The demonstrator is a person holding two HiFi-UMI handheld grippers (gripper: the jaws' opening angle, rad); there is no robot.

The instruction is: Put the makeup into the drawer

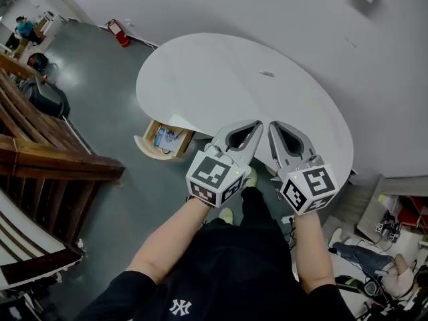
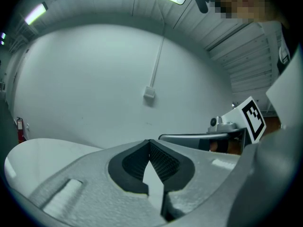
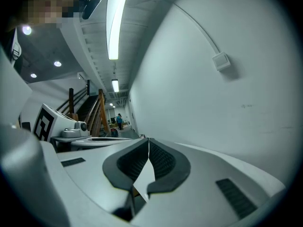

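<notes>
**White Table by the Wall**

We see a white table (image 1: 221, 85) with a rounded edge, set against a pale wall (image 1: 267, 5). One small dark thing (image 1: 267, 74) lies on its top toward the far side, too small for us to name. At the near left edge, a wooden drawer (image 1: 165, 139) sticks out below the top, open.

A white interlocked "NY" emblem (image 1: 179, 306) stands on the person's black shirt (image 1: 231, 273), at the bottom of the frame in the head view. At lower centre, the left gripper (image 1: 256, 126) and right gripper (image 1: 274, 127) each bear black-and-white square code markers (image 1: 212, 170), patterns only.
</notes>
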